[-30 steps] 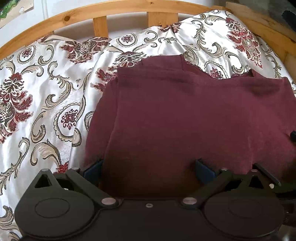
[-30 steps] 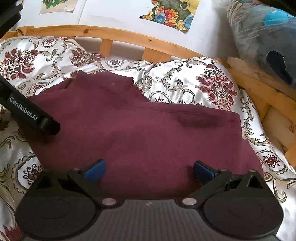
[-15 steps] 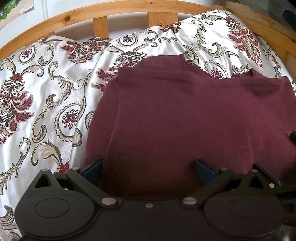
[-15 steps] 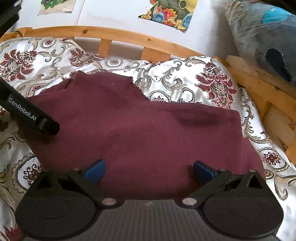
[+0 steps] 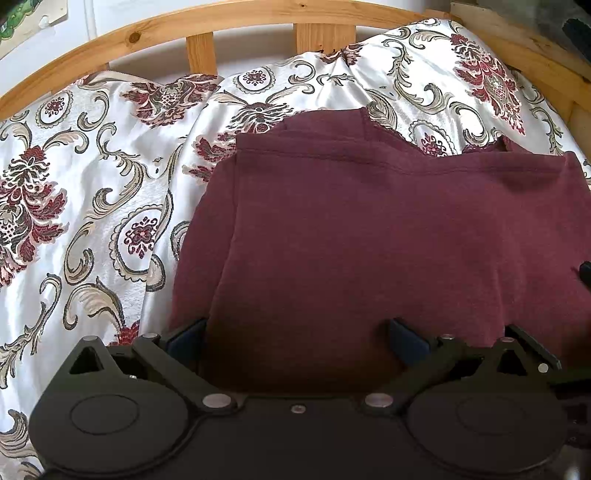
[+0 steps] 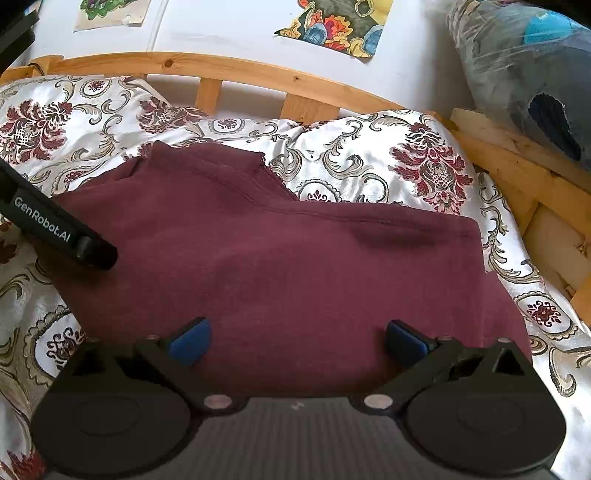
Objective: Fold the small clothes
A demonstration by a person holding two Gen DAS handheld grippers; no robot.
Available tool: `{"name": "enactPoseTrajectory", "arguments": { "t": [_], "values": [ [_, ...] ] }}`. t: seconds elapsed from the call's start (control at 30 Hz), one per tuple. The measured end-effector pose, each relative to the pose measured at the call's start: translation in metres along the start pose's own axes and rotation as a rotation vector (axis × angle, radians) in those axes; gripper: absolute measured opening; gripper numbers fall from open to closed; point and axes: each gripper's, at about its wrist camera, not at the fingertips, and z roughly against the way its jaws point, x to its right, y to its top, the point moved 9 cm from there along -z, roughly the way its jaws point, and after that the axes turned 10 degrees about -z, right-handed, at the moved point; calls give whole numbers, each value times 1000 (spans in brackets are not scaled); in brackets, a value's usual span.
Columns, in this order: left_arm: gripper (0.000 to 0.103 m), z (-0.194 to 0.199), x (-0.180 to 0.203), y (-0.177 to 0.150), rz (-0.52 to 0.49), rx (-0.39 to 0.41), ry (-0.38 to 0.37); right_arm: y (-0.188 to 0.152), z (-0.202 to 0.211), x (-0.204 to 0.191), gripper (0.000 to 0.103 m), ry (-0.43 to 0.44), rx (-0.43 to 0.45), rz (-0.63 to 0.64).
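A maroon garment (image 5: 369,236) lies folded over on a floral bedspread (image 5: 92,206); it also shows in the right wrist view (image 6: 295,266). My left gripper (image 5: 295,334) is open, its blue-padded fingers spread over the garment's near left part. My right gripper (image 6: 295,338) is open over the garment's near right part. Neither holds cloth. The left gripper's black body (image 6: 59,232) shows at the left of the right wrist view, resting by the garment's left side.
A wooden bed rail (image 5: 258,18) curves along the far side, also in the right wrist view (image 6: 258,74). A wooden frame (image 6: 524,177) and a plastic-wrapped bundle (image 6: 524,66) stand at the right. Pictures hang on the white wall (image 6: 221,26).
The right wrist view has shifted slightly, the scene sliding a little downward. The garment and the left gripper have not visibly moved.
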Motion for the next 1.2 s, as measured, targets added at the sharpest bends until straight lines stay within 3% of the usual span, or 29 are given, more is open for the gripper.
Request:
{"name": "enactPoseTrajectory", "arguments": {
  "t": [0.33,0.57,0.73,0.87,1.03,1.2],
  "values": [
    [102,7,-47,35,-39,117,138,-1,-1,2,103,11,-10,-24],
    [102,-17,-64,37,8,127,-14,-1,-1,3,103,15,-11,-32],
    [102,-30,-55,31,-39,127,-104,-2,-2,4,103,18,-13,-42],
    [102,-42,-60,32,-39,114,-141,-2,-2,3,103,18,-13,-44],
    [101,-52,-74,36,41,79,-229,-2,-2,3,103,20,-14,-49],
    [92,-43,-76,35,44,97,-245,-2,-2,3,103,21,-14,-51]
  ]
}}
